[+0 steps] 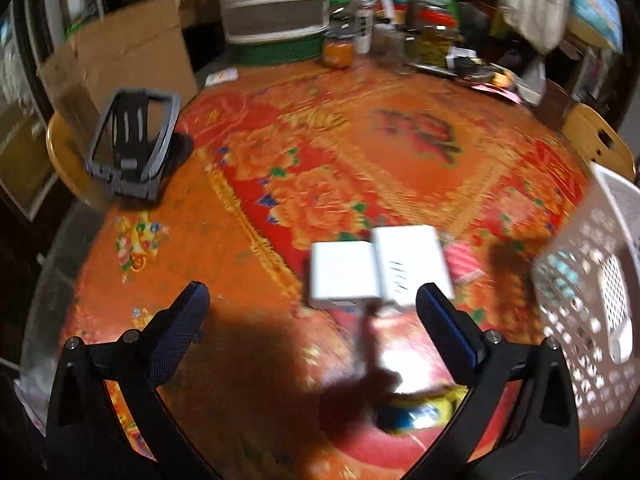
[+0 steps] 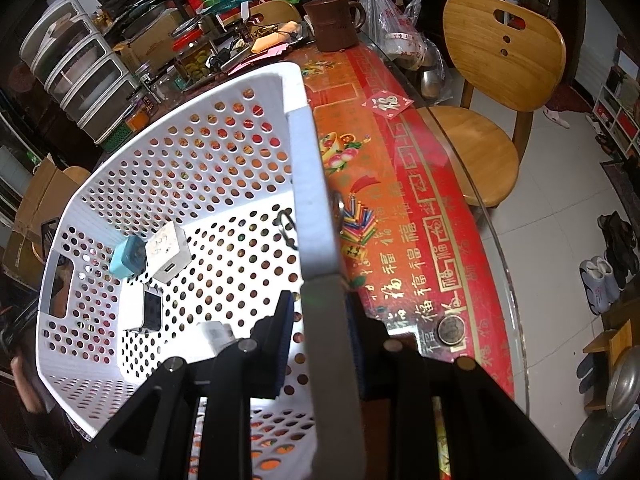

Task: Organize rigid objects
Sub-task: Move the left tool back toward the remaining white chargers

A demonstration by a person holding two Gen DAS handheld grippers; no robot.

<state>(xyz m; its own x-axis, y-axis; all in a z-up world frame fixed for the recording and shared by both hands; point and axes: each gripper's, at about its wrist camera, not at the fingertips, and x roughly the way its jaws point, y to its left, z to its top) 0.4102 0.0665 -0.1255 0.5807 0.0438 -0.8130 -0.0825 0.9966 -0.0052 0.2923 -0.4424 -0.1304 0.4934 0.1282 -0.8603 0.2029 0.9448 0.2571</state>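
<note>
My left gripper [image 1: 312, 312] is open and empty above the table. Two white charger blocks [image 1: 380, 266] lie side by side just ahead of it, between its fingertips and slightly right. A yellow and blue object [image 1: 420, 412] lies under the right finger. My right gripper [image 2: 320, 320] is shut on the rim of the white perforated basket [image 2: 308, 184]. Inside the basket lie a light blue adapter [image 2: 127, 258], a white charger cube [image 2: 168, 254], a white and black adapter [image 2: 145, 308] and a small white plug [image 2: 216, 336]. The basket also shows at the right in the left wrist view [image 1: 600, 280].
A black phone stand [image 1: 132, 144] stands at the table's far left edge. Jars, drawers [image 1: 276, 0] and clutter line the far side. A brown mug [image 2: 334, 24] and a wooden chair [image 2: 500, 80] are to the right. A coin [image 2: 451, 330] lies on the red tablecloth [image 2: 420, 200].
</note>
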